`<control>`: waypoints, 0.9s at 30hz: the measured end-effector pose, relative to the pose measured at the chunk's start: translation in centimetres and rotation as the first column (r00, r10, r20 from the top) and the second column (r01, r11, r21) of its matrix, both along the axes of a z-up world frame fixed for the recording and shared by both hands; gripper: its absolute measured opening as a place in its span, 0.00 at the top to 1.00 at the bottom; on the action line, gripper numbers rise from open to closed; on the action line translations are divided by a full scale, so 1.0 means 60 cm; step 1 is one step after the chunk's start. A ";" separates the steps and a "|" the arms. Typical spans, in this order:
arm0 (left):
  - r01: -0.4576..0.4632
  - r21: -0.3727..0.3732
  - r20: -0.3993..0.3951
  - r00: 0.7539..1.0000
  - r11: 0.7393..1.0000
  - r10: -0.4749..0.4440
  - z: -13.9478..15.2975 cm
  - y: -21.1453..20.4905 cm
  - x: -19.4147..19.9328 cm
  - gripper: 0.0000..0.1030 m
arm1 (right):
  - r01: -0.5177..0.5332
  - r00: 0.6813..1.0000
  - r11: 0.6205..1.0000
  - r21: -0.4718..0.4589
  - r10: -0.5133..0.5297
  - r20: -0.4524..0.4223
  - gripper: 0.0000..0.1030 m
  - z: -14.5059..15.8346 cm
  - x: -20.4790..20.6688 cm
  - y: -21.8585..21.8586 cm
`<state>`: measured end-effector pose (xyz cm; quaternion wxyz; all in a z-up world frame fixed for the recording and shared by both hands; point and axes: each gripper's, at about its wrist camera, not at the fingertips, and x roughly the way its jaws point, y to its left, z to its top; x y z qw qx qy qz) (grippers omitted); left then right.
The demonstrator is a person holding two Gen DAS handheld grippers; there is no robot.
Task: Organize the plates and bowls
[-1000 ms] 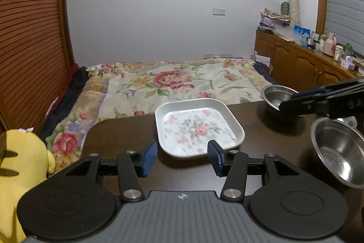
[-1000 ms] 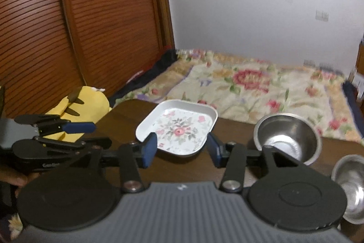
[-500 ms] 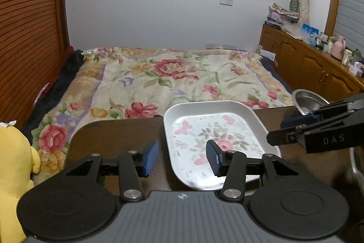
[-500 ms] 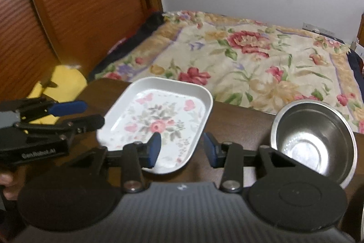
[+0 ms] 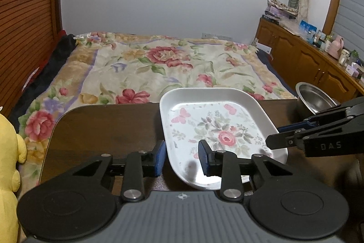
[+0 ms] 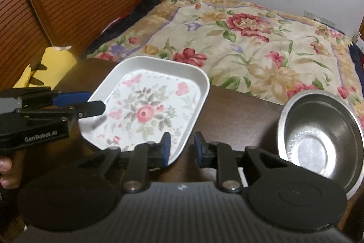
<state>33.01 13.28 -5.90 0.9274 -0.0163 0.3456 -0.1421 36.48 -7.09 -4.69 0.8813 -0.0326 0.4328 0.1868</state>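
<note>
Change: both grippers now nearer the floral plate [image 5: 218, 129], jaws just closing | left gripper [image 5: 182, 157]: narrowed astride near-left rim, not yet clamped | right gripper [image 6: 180, 148]: same at near-right corner | plate flat on surface [image 5: 102, 126], steel bowl [image 6: 318, 136] beside.

black grippers [image 5: 182, 157], blue pads [image 5: 159, 158], silver screws

One floral plate [image 5: 218, 129], one steel bowl [image 6: 318, 140], two hand-held grippers, one yellow plush toy [image 5: 9, 174].
</note>
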 end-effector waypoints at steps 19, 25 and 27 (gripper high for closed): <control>-0.031 0.022 -0.044 0.998 0.999 0.032 -0.011 0.007 0.008 0.90 | -0.026 0.999 0.998 -0.055 0.024 -0.029 0.88 -0.009 0.019 0.007; -0.019 0.038 0.007 1.000 0.999 0.018 0.016 0.008 -0.025 0.89 | -0.031 0.999 1.000 -0.006 0.031 -0.021 0.88 0.002 0.006 -0.007; -0.018 0.036 0.019 1.000 0.999 0.018 0.026 0.009 -0.037 0.89 | -0.031 0.999 0.999 0.020 0.032 -0.003 0.88 0.012 -0.006 -0.012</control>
